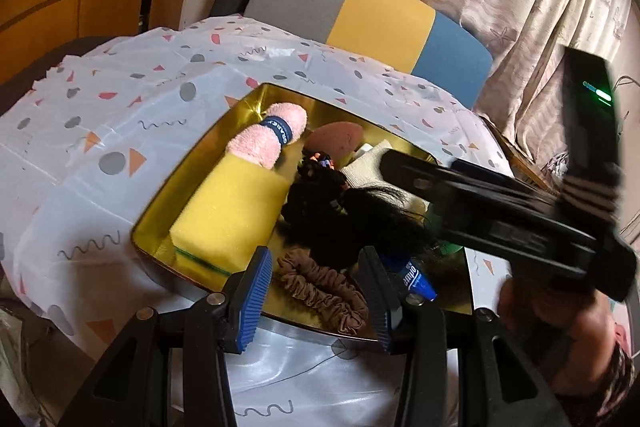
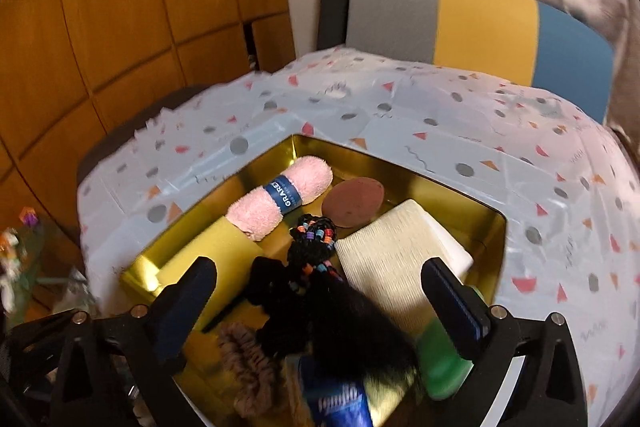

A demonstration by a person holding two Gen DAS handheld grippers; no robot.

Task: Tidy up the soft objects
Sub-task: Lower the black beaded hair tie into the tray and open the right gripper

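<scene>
Currently the tabletop [image 2: 420,115] carries a white cloth printed with grey dots and orange and red triangles; a chair back [image 2: 472,23] in grey, yellow and blue stands behind it.

A gold tray [image 2: 494,227] sits on the cloth and holds all the soft things:
- yellow sponge [image 1: 236,215] with a green underside, along the tray's left side;
- cream ribbed cloth [image 2: 392,259], folded, on the right side, lying over a white block;
- black hairpiece [image 2: 344,311] with coloured beads, down the middle between sponge and cloth;
- pink yarn skein [image 2: 280,203] with a blue band, at the far left corner, one end resting on the sponge;
- brown scrunchie [image 1: 324,291] at the near edge;
- green sponge [image 2: 444,363] at the near right, partly under the cream cloth;
- brown teardrop puff [image 2: 354,201], far centre, beside the skein;
- blue tube [image 1: 416,279] at the near edge, beside the scrunchie.

Right gripper [image 2: 320,279]: jaws spread wide over the tray, nothing between the pads; the hairpiece lies below, not pinched. The view is motion-blurred. In the left wrist view this gripper reaches in from the right above the cream cloth.

Left gripper [image 1: 316,267]: jaws part-open over the tray's near edge, above the scrunchie, pads pressing on nothing.
</scene>
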